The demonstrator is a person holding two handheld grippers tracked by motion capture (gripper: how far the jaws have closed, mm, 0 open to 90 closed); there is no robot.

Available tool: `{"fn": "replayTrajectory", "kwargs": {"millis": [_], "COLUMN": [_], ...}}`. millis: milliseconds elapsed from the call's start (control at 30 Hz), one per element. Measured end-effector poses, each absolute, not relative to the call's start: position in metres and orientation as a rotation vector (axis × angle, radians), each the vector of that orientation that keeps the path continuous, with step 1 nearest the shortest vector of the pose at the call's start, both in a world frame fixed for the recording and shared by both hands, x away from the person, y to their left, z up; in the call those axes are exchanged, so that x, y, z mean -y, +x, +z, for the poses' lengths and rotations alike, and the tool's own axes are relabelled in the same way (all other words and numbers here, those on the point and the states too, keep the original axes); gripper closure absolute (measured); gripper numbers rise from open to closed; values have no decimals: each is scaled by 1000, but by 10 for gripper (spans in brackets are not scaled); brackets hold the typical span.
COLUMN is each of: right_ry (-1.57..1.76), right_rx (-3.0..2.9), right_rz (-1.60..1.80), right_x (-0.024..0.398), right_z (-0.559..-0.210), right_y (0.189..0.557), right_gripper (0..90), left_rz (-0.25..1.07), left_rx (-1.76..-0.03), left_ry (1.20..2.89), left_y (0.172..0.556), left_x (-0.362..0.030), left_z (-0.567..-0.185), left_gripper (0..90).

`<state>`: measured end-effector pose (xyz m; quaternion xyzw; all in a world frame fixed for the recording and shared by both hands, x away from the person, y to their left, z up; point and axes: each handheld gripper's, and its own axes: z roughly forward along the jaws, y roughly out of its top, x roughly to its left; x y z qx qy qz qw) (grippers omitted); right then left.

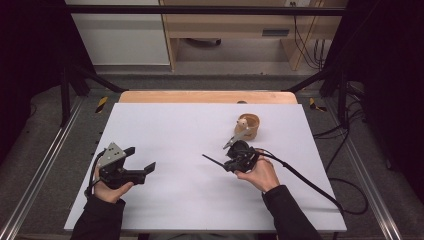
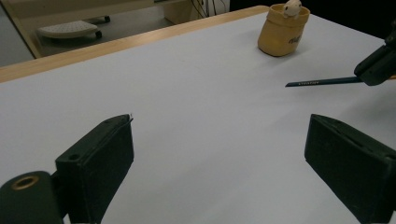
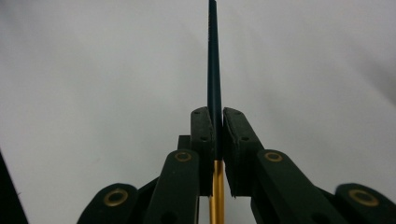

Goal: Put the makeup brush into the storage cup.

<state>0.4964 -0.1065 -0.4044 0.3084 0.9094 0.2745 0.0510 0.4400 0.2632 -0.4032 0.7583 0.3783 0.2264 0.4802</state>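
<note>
White matting covers the table (image 1: 190,200) in front of you, with a strip of bare wood at its far edge and nothing on it but a small tan pouch (image 1: 248,127) standing upright, a pale toy poking from its mouth. That pouch sits just beyond your right gripper (image 1: 226,163) — far closer to it than to your left gripper (image 1: 140,160), which is well apart across the mat. Your right hand (image 1: 260,175) holds its gripper low and roughly level, jaws clamped on a thin dark pencil (image 1: 213,161) whose long axis runs out leftward, away from the pouch, its yellow end (image 3: 216,191) tucked back between the linkages. So, likely, you'll need to swing the pencil round toward the pouch's opening. Your left gripper rests idle — jaws spread wide, nothing between them.
</note>
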Motion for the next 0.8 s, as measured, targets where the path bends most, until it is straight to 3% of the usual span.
{"fn": "replayTrajectory", "kwargs": {"millis": [800], "right_ry": [827], "right_rx": [-2820], "right_rz": [984], "right_x": [117], "right_z": [-379], "right_y": [490], "right_gripper": [836], "left_rz": [551], "left_rx": [-694], "left_ry": [2075], "left_y": [441], "left_x": [-197], "left_z": [-395], "left_gripper": [81]}}
